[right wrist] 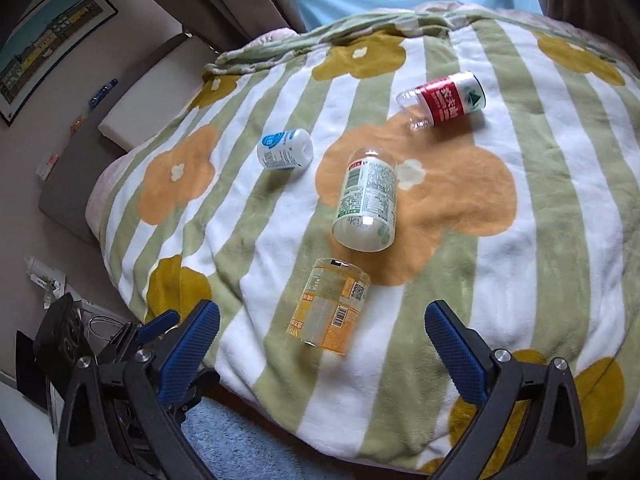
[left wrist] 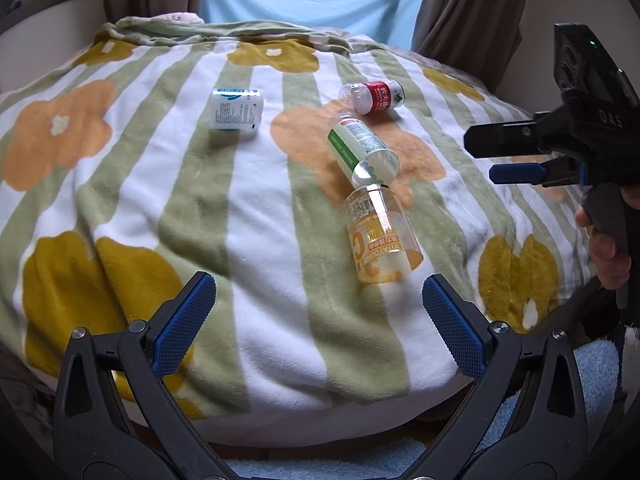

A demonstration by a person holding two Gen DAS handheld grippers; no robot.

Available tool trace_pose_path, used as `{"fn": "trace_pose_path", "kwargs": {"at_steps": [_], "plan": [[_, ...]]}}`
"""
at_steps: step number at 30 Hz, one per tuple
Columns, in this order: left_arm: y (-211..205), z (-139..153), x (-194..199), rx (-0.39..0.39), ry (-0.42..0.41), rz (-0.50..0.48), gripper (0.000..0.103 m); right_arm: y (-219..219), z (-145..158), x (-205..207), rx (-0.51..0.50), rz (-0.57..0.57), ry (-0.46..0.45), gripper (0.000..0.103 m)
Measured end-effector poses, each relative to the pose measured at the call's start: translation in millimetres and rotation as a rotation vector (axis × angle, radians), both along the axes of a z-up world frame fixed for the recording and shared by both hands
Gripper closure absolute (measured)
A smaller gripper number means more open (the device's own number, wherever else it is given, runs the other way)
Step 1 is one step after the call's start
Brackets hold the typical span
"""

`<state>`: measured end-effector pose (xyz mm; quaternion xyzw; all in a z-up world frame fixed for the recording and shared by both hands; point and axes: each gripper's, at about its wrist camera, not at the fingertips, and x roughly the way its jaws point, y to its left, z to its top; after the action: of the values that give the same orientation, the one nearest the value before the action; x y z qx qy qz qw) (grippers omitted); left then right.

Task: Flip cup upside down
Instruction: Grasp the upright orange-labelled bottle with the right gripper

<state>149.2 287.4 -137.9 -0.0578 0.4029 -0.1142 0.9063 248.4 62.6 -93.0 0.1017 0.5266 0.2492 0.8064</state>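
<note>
Left gripper (left wrist: 318, 312): fingers spread, empty.
White cup (left wrist: 236, 112): on its side, far left of blanket (left wrist: 248, 208).
Green cup (left wrist: 362, 150): lying, nearly touching orange cup (left wrist: 380, 236) (nearest).
Right gripper (right wrist: 322, 340): fingers released, empty.
Risk: soft bedding may tip an inverted cup; neighbours could roll.

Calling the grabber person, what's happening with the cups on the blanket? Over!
Left tool open, right tool open, both empty. Clear orange-labelled plastic cup on its side on flowered blanket, nearest. Nothing blocking it.
</note>
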Motion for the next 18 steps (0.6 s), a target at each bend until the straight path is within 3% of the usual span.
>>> {"fn": "trace_pose_path", "kwargs": {"at_steps": [8,18], "plan": [[4,-24,-2,-0.005,-0.031,-0.005,0.0,36,-65,61,-0.133,-0.027,0.305,0.003],[4,-45,-1,-0.002,-0.02,-0.032,0.0,42,-100,82,-0.144,-0.065,0.426,0.028]]}}
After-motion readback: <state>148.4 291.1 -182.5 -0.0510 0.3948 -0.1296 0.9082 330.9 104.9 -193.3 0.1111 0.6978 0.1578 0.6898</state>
